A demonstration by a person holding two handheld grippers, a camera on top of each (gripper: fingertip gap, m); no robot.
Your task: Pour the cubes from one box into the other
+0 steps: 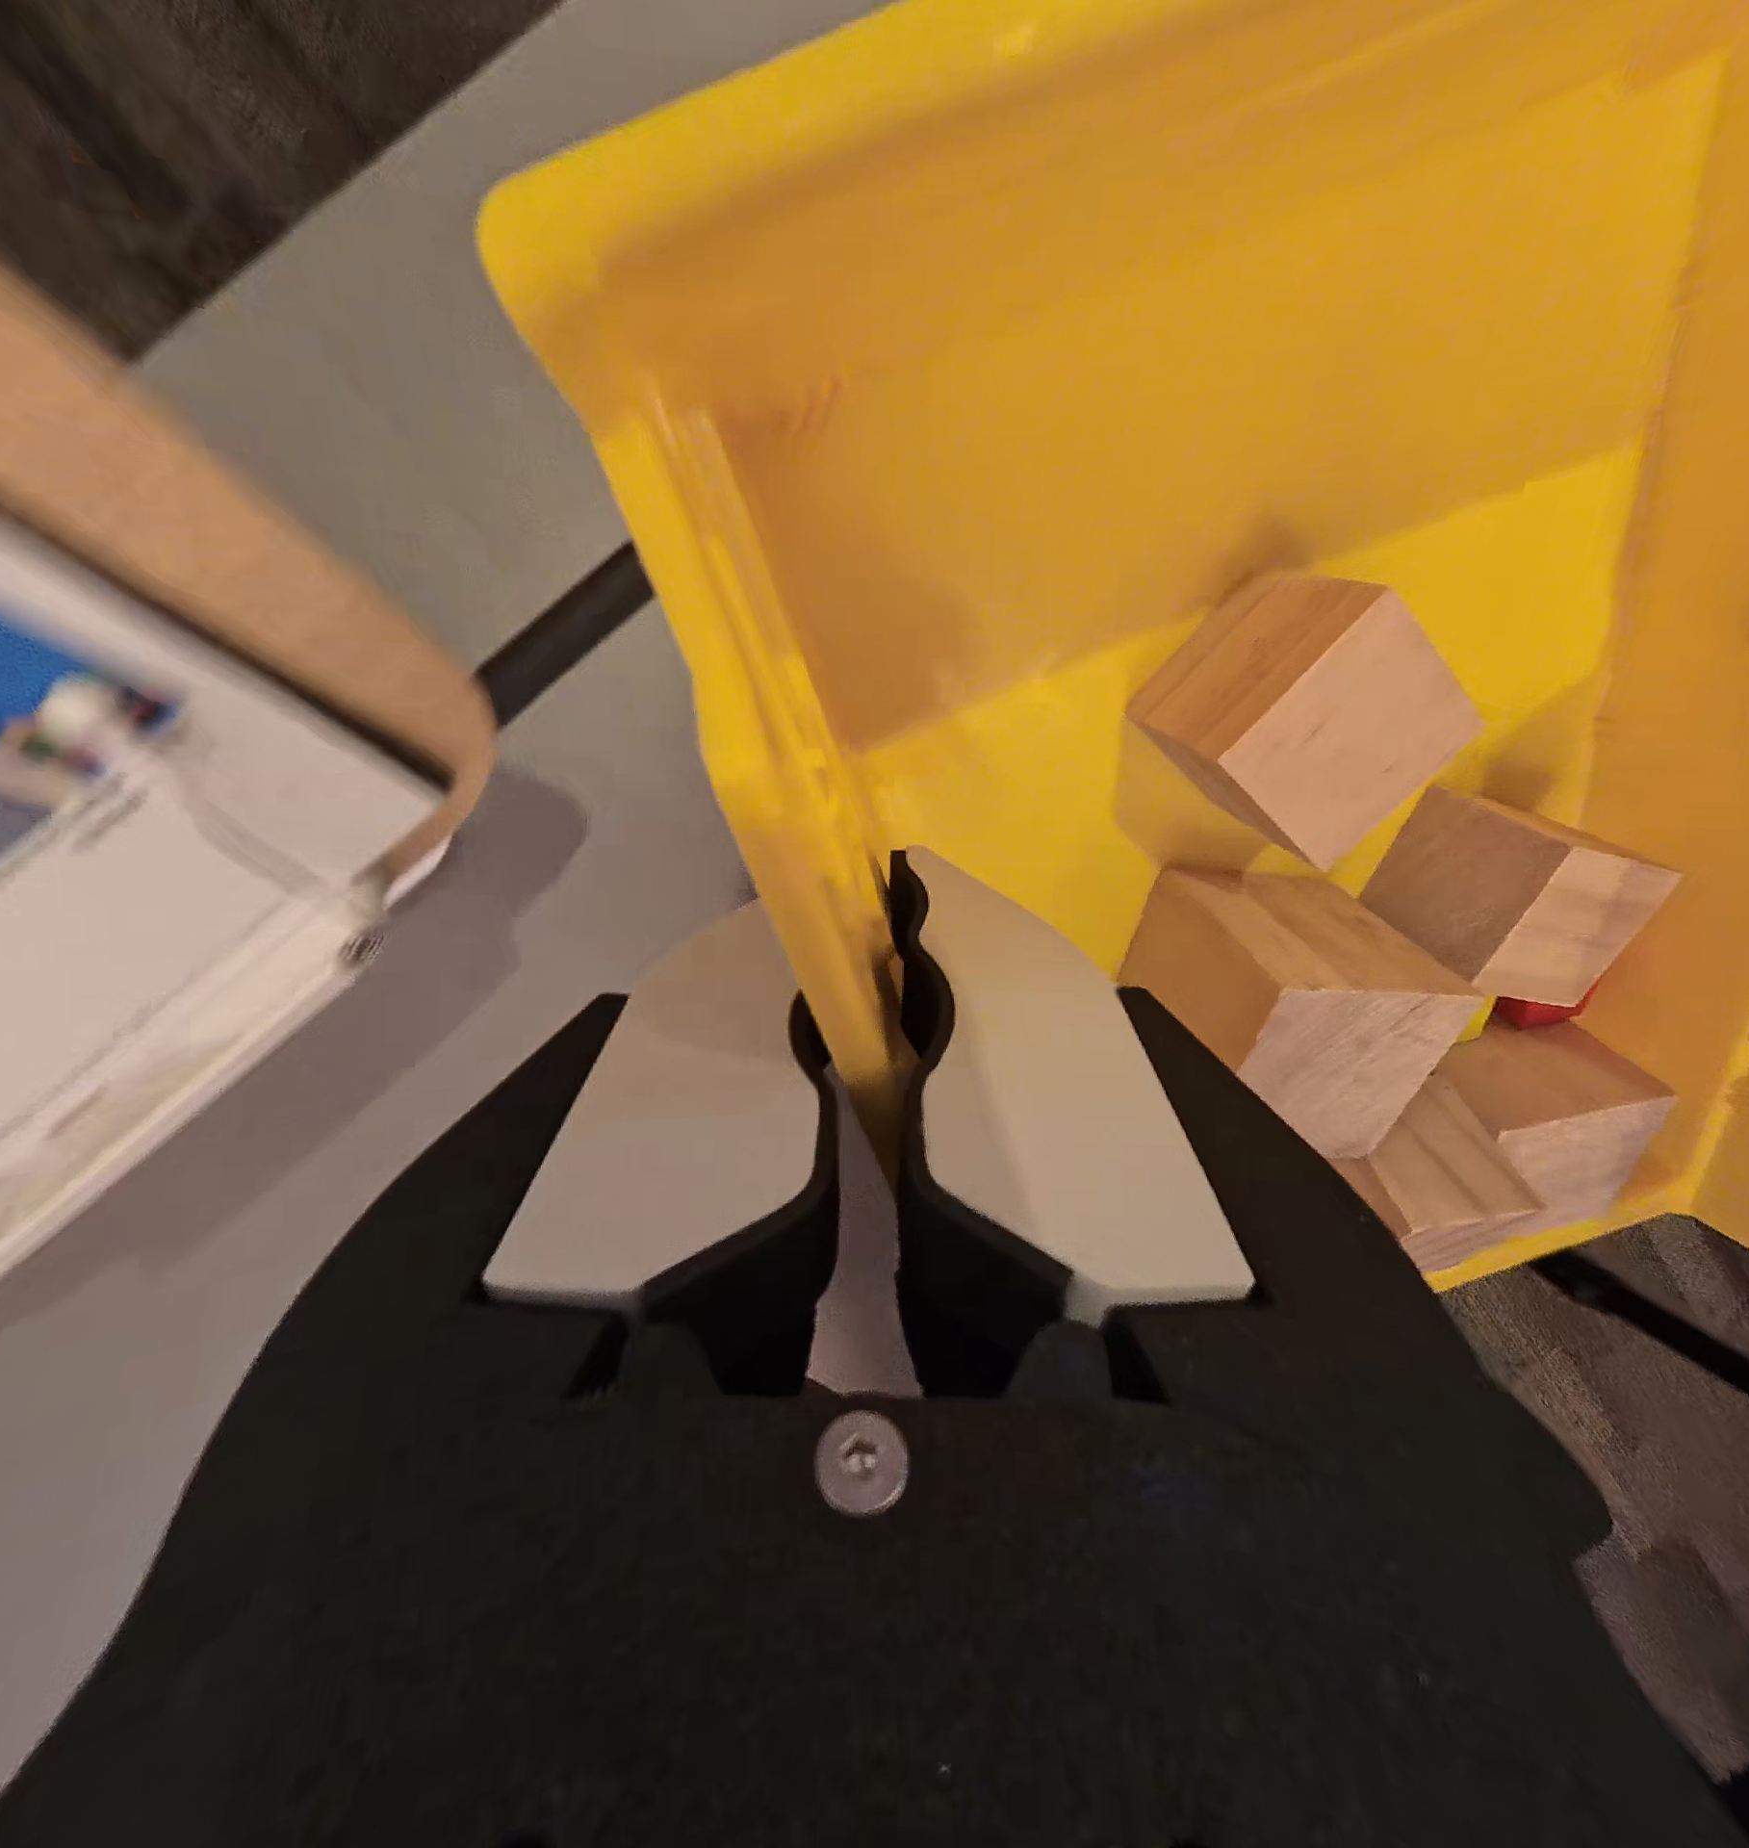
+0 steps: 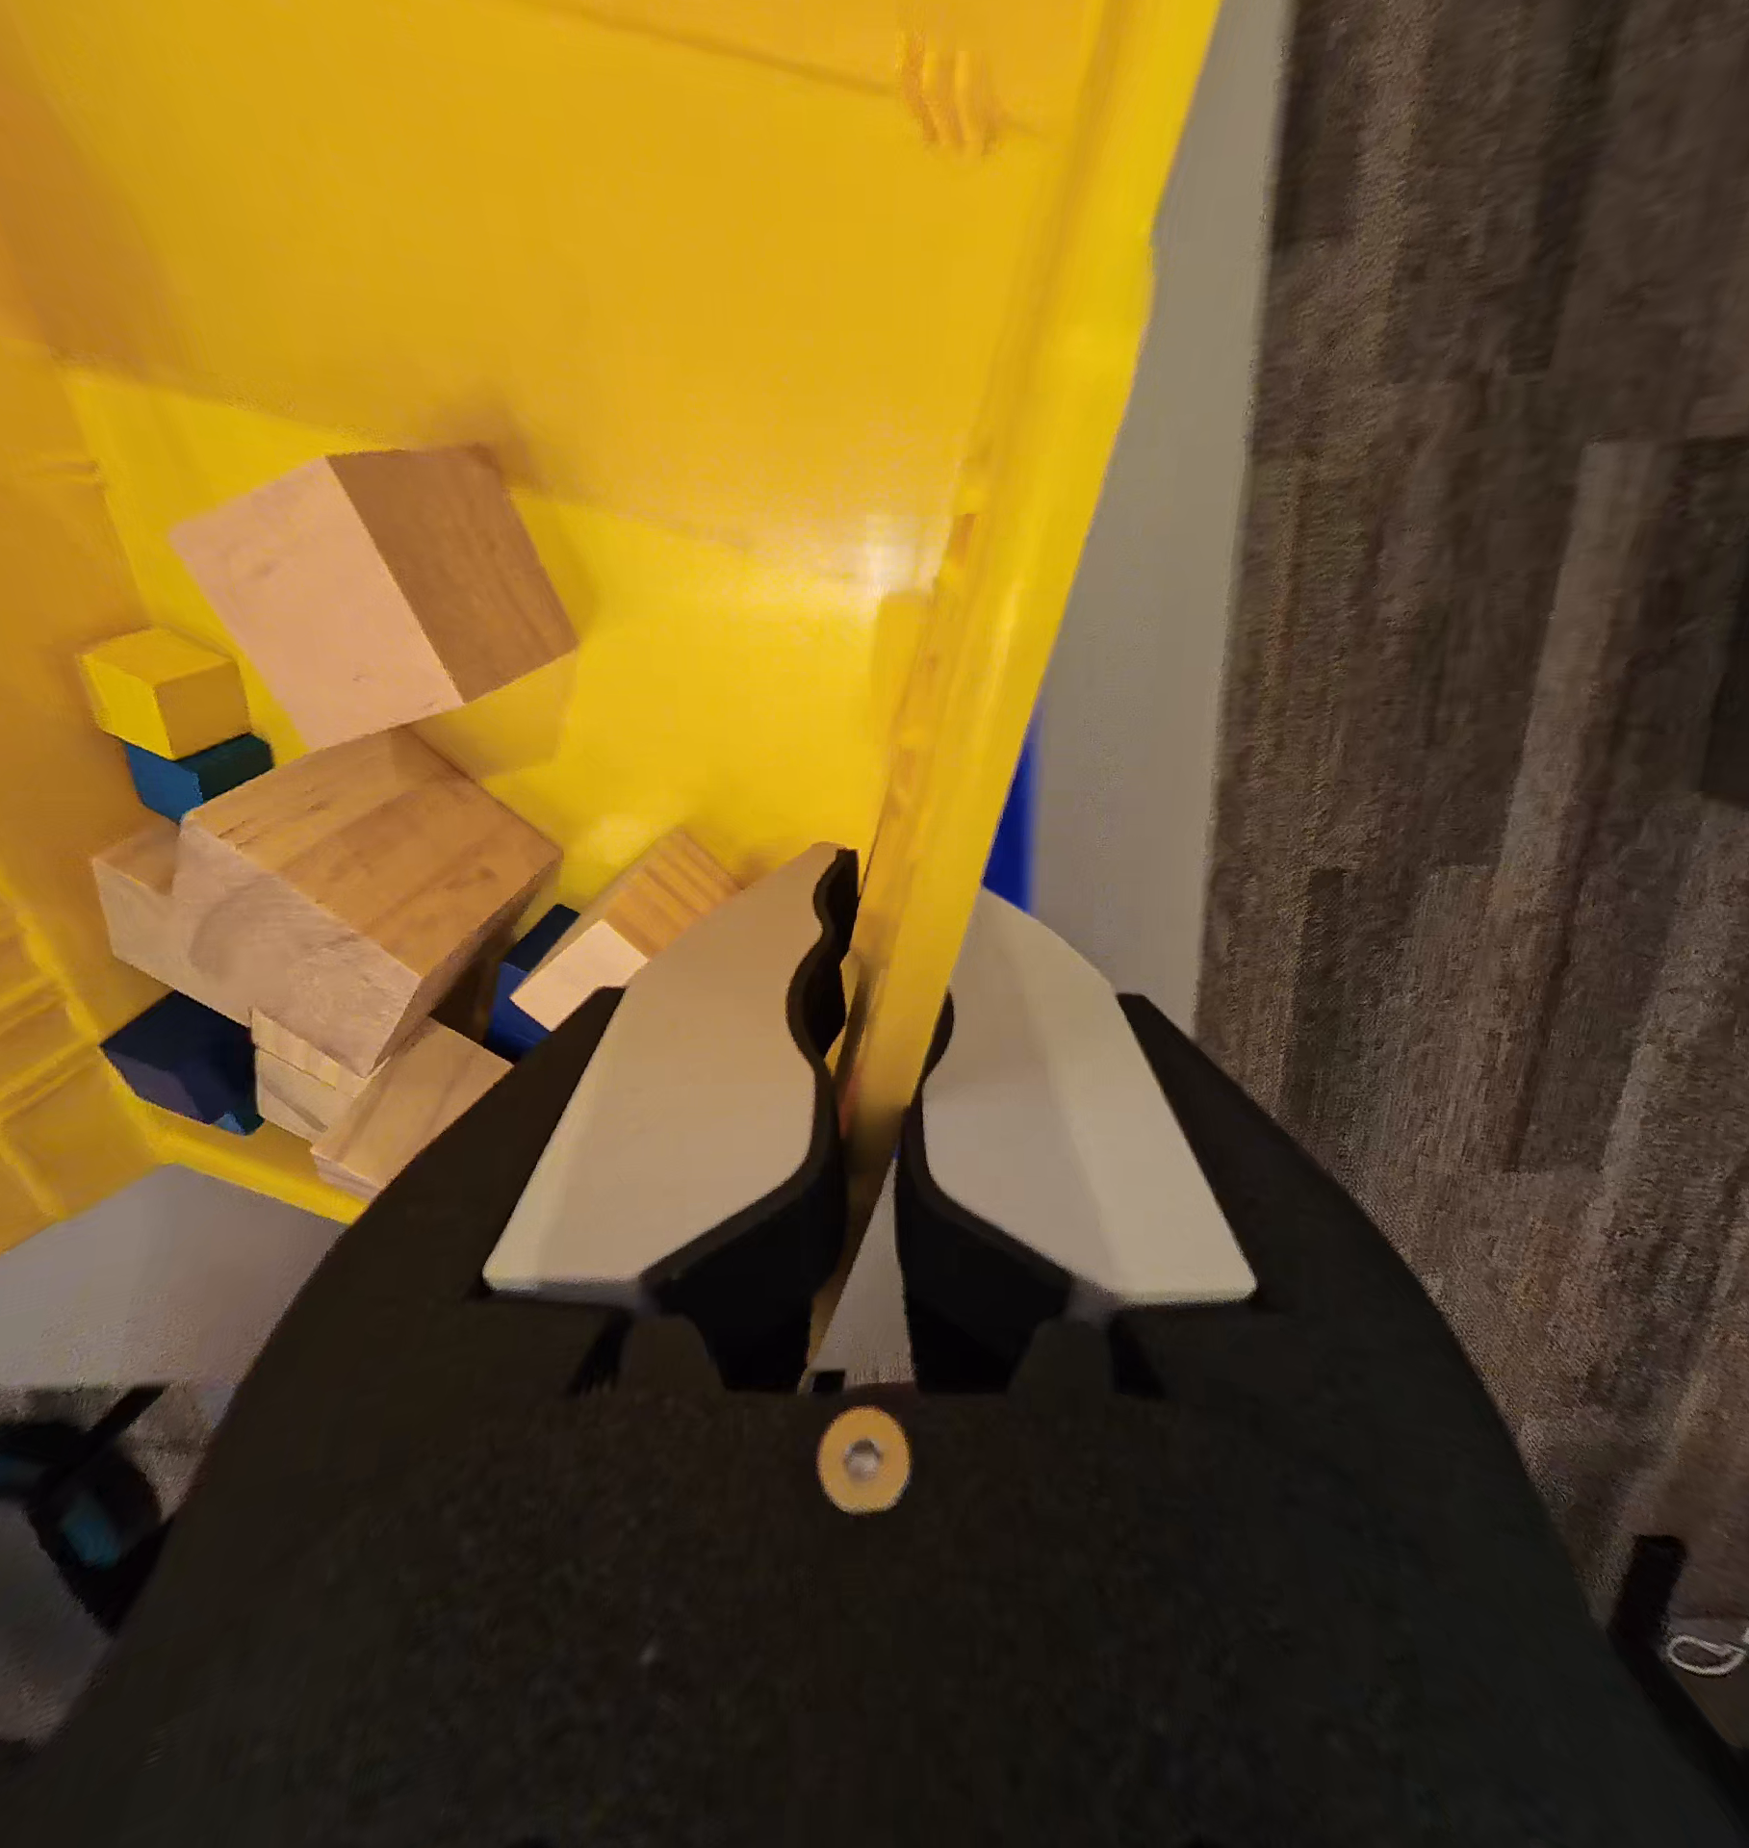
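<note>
both grippers, left gripper (image 1: 875, 960) and right gripper (image 2: 875, 960), pinch yellow box (image 1: 1100, 400) walls; blue cubes (image 2: 195, 775) and blue box (image 2: 1015, 830) show only in right view.

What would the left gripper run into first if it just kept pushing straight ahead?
The left gripper is already clamped on a side wall of the yellow box, so it would only slide further along that wall. Beyond the box, probably the grey table; depth is unclear.

tilted yellow box (image 1: 1100, 400), wooden cubes (image 1: 1310, 720) inside
</note>
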